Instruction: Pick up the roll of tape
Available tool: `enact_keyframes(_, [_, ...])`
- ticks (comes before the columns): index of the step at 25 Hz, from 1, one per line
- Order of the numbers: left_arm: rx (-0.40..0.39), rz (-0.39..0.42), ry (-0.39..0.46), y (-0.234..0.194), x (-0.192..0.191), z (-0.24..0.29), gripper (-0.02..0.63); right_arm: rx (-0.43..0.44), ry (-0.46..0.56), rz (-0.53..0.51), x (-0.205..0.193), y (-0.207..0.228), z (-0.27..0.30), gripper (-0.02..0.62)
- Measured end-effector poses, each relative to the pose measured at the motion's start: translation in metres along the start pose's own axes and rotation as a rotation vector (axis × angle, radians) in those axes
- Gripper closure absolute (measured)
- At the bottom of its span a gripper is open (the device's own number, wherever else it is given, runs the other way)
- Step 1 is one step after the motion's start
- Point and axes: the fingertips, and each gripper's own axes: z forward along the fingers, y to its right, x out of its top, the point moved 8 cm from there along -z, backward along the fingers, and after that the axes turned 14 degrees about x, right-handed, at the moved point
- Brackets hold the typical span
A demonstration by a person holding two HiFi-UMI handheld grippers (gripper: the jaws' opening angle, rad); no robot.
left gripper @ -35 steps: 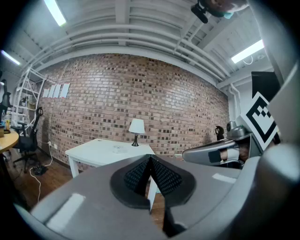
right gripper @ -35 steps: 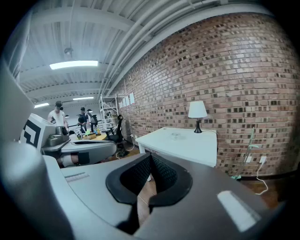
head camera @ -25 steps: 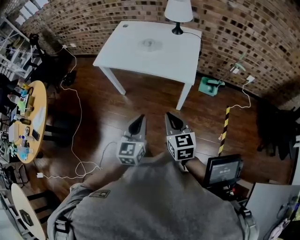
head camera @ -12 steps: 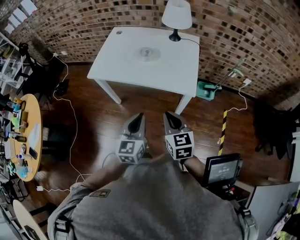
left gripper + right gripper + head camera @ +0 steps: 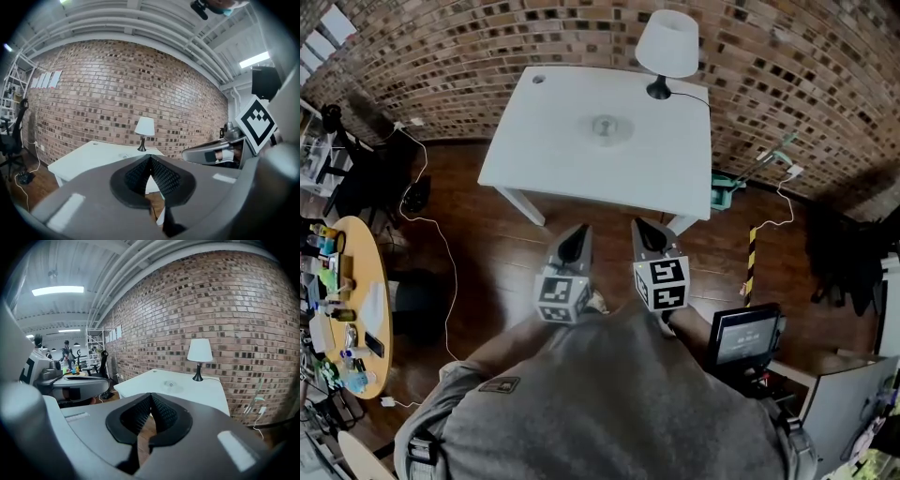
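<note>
White worktop [image 5: 572,164] faced, tape roll [image 5: 605,127] well apart. Left gripper [image 5: 578,232], right gripper [image 5: 639,228]: fingers [image 5: 163,177] pressed together, empty. Risk: roll is shoved unless fingers are spread.

The right gripper [image 5: 151,397] had its jaws closed tip to tip with nothing between them. Beyond them stood a white table [image 5: 199,392] against a brick wall [image 5: 220,305]. A small, pale roll of tape [image 5: 169,384] lay near the table's middle, and a lamp [image 5: 199,357] with a white shade stood at its far edge by the wall. The left gripper [image 5: 75,383] showed at the left edge, level with the table.
</note>
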Motion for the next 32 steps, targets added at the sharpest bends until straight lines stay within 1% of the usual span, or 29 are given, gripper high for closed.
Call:
enact_keyframes(4, [-0.003, -0.007, 0.007, -0.027, 0.011, 0.024, 0.612, -0.013, -0.004, 0.002, 0.015, 0.005, 0.035, 0.581])
enact_keyframes(8, [0.01, -0.015, 0.007, -0.049, 0.017, 0.044, 0.612, -0.017, -0.015, 0.004, 0.024, 0.011, 0.062, 0.581])
enact_keyframes(15, [0.03, -0.025, -0.021, -0.067, 0.015, 0.084, 0.612, -0.01, -0.031, 0.015, 0.032, 0.036, 0.103, 0.581])
enact_keyframes(18, [0.044, -0.029, -0.042, -0.07, 0.014, 0.11, 0.612, 0.001, -0.03, 0.022, 0.037, 0.057, 0.122, 0.581])
enact_keyframes(25, [0.096, 0.0, -0.09, -0.069, 0.021, 0.18, 0.612, 0.042, -0.047, 0.034, 0.053, 0.118, 0.169, 0.581])
enact_keyframes(29, [0.135, -0.005, -0.118, -0.068, 0.021, 0.219, 0.612, 0.07, -0.068, 0.043, 0.06, 0.152, 0.189, 0.581])
enact_keyframes(32, [0.157, 0.014, -0.133, -0.065, 0.022, 0.245, 0.612, 0.09, -0.083, 0.052, 0.061, 0.175, 0.203, 0.581])
